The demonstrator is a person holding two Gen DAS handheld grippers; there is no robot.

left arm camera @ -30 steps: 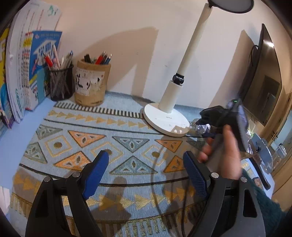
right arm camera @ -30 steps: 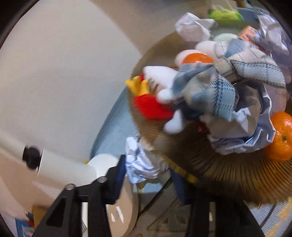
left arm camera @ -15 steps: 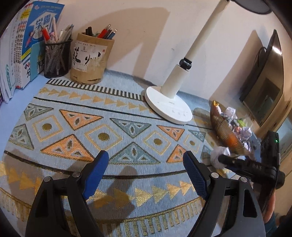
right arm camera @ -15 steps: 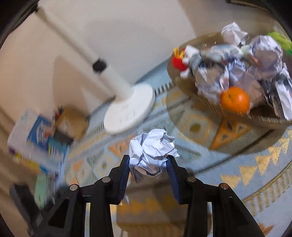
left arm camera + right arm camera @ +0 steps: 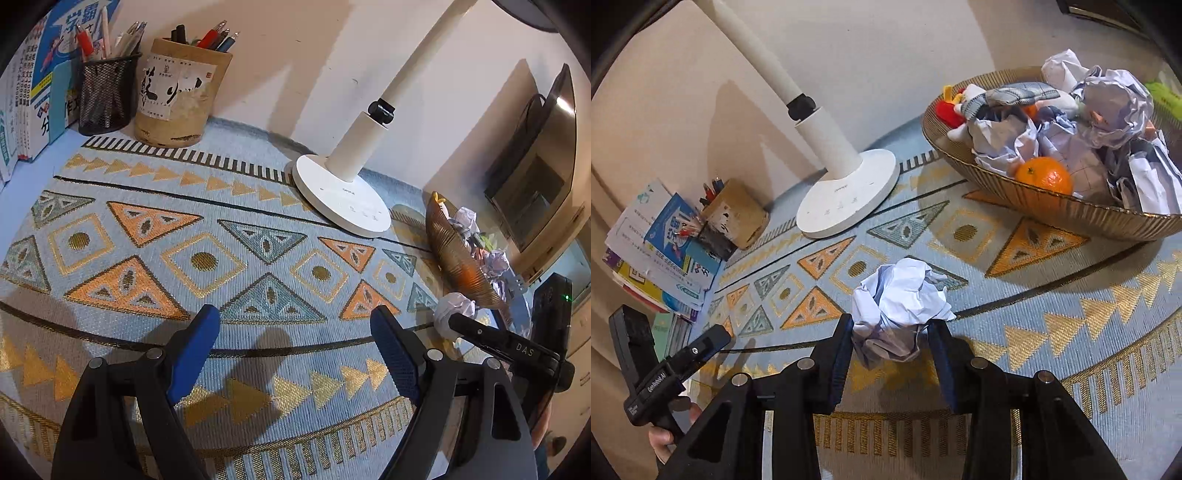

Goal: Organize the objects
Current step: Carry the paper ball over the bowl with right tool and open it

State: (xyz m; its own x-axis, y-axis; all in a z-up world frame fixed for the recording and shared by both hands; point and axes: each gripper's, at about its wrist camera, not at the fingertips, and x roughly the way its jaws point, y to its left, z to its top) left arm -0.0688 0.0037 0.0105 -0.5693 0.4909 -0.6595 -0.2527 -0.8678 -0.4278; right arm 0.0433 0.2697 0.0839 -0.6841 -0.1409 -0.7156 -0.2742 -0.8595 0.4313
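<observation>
Looking thru the left wrist cam: left gripper (image 5: 295,354) stands wide apart w/ nothing btwn its blue pads, hovering over the patterned mat (image 5: 147,236). Off to the right, the right gripper (image 5: 456,319) shows side-on w/ the crumpled paper ball (image 5: 448,308) at its tip, just beside the gold basket (image 5: 458,266). Desk lamp (image 5: 343,195) sits behind.

Right wrist cam: right gripper (image 5: 890,332) is clamped on the paper ball (image 5: 901,299), pads pressing its lower half, most of the wad bulging above & fwd of the jaws, over the mat, near but apart from the basket (image 5: 1052,214). Judging by looks, it's v. light, soft, crushable; won't break, not slippery. Grip across the middle seems best, since loose folds can slide out.
</observation>
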